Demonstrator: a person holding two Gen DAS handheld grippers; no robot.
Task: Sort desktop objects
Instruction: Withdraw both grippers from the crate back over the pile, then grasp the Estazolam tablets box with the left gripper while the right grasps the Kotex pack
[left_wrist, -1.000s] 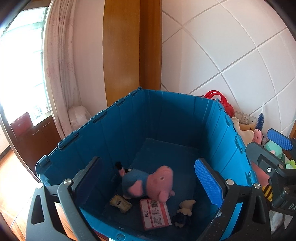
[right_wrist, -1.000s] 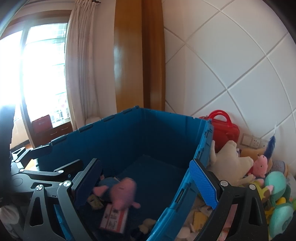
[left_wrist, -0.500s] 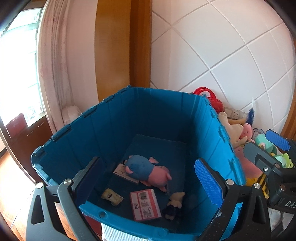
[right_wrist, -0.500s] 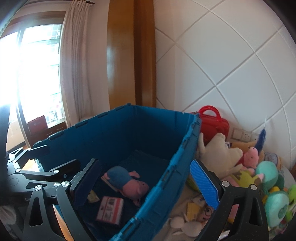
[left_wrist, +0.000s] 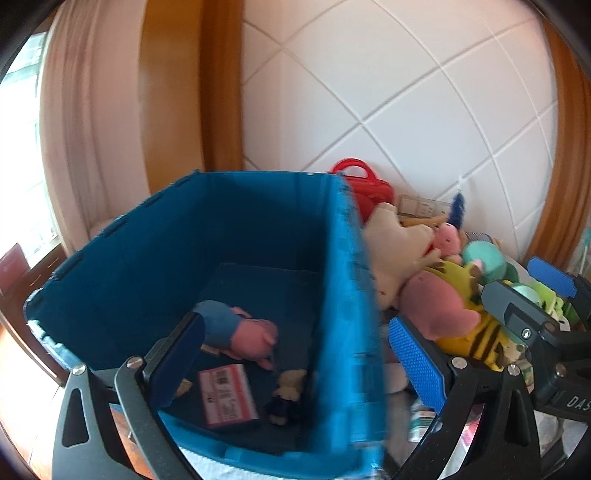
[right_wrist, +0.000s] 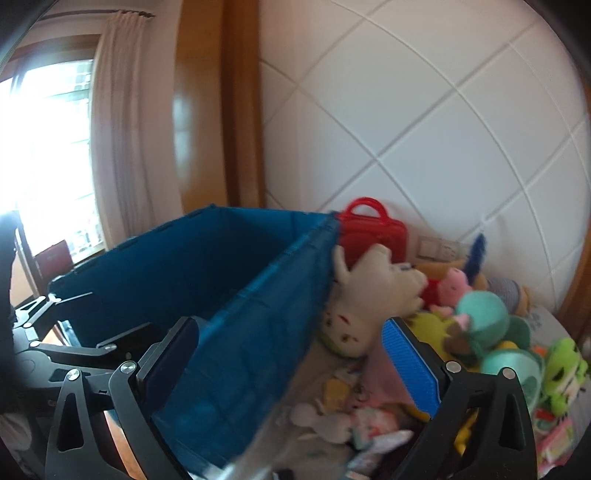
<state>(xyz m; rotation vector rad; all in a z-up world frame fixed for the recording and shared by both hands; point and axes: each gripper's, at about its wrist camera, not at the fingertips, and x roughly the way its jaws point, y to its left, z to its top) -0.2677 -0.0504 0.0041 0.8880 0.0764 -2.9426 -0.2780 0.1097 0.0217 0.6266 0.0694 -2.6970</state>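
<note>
Blue bin wall stands between both grippers' empty, spread jaws.

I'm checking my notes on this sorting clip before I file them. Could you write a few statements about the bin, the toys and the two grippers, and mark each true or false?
1. The pink pig plush lies inside the blue bin. True.
2. The left gripper is shut on a toy. False: its jaws stand open and hold nothing.
3. A red case stands against the tiled wall beyond the bin. True.
4. The cream plush lies in the bin. False: it lies outside, against the bin's right wall.
5. The right gripper is open and empty. True.
</note>
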